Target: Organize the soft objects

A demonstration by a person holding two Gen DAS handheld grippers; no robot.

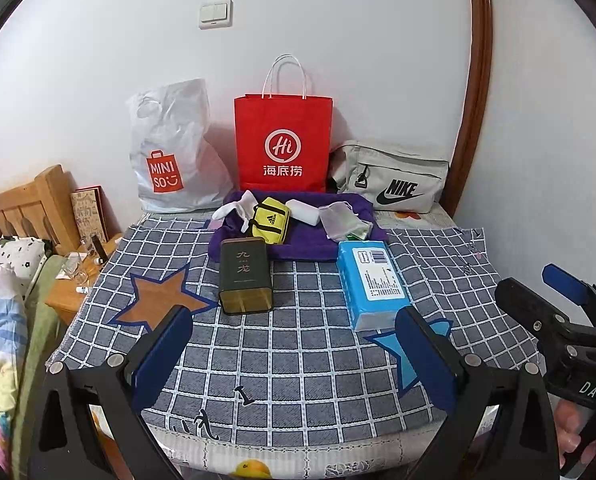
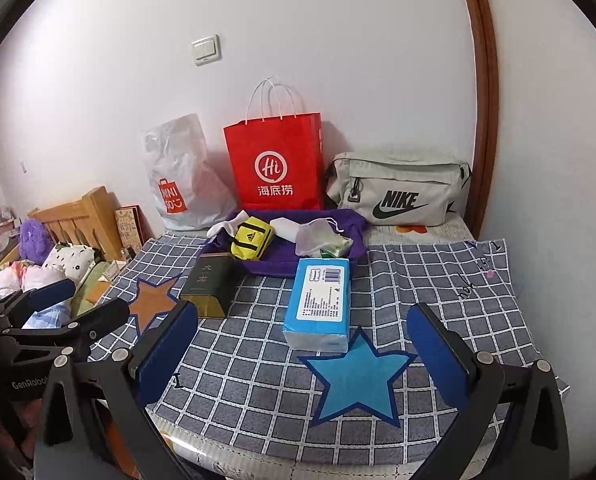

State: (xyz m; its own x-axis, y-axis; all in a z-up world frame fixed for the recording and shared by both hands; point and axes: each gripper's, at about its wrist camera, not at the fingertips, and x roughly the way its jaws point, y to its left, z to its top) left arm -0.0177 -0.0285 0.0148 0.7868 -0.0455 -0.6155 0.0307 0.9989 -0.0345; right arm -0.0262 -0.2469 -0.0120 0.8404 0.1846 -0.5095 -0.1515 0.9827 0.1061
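A purple towel [image 1: 298, 246] lies at the back of the checked tablecloth [image 1: 281, 344]. On it lie white socks [image 1: 237, 206], a small yellow bag [image 1: 269, 222], a white block [image 1: 304, 210] and a mesh pouch [image 1: 340, 220]. In front lie a blue tissue pack [image 1: 372, 284] and a dark tin box [image 1: 245, 276]. My left gripper [image 1: 293, 356] is open and empty, short of both. My right gripper [image 2: 302, 354] is open and empty, just short of the tissue pack [image 2: 320, 300]. The towel [image 2: 281, 266] and yellow bag [image 2: 251, 238] also show in the right wrist view.
A white MINISO bag [image 1: 173, 156], a red paper bag [image 1: 283, 144] and a grey Nike bag [image 1: 394, 180] stand along the wall. A wooden bedside stand [image 1: 73, 280] with small items and a bed are to the left.
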